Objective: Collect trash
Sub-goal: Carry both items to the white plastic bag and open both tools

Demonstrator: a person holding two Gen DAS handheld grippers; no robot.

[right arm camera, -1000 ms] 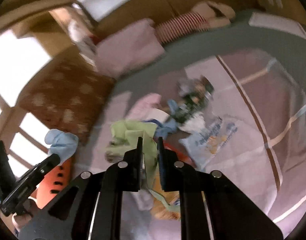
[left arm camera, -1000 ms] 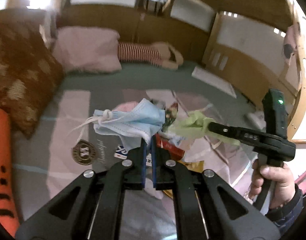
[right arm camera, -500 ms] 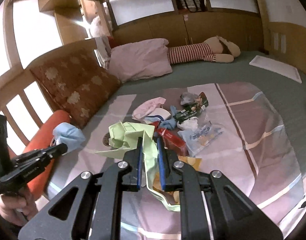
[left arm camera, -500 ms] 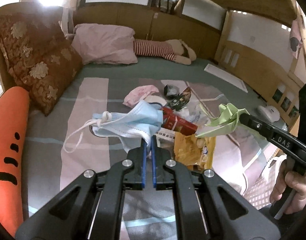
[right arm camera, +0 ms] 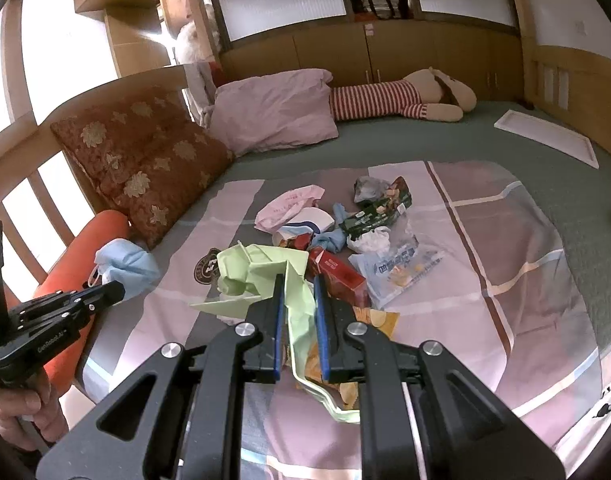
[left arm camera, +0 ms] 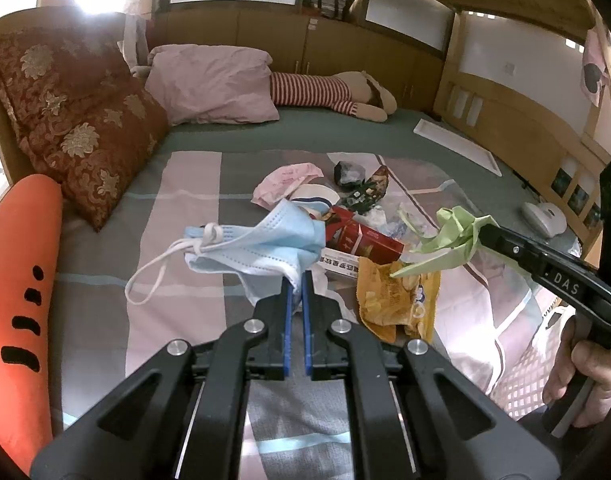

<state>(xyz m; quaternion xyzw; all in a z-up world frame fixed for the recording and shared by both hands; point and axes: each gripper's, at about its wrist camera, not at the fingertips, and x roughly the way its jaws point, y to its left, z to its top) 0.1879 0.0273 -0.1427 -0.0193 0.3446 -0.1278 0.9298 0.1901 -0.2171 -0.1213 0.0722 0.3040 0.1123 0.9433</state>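
Observation:
My left gripper (left arm camera: 296,280) is shut on a light blue face mask (left arm camera: 261,242) and holds it above the bed; it also shows in the right wrist view (right arm camera: 127,266). My right gripper (right arm camera: 298,280) is shut on a crumpled green paper (right arm camera: 265,272), seen in the left wrist view (left arm camera: 449,240) too. Below lies a trash pile: a red box (left arm camera: 365,240), a yellow chip bag (left arm camera: 393,296), a pink wrapper (left arm camera: 285,184), a dark snack bag (right arm camera: 379,210) and a clear plastic bag (right arm camera: 397,264).
The bed has a striped pink-grey blanket (left arm camera: 177,208). A brown patterned cushion (left arm camera: 85,128), a pink pillow (left arm camera: 213,84), an orange bolster (left arm camera: 21,280) and a striped plush toy (left arm camera: 329,92) lie along the left and far sides. Wooden railings border the bed.
Both grippers have lifted up and pulled back from the trash pile, carrying the mask and the green paper. The view has steadied and widened.

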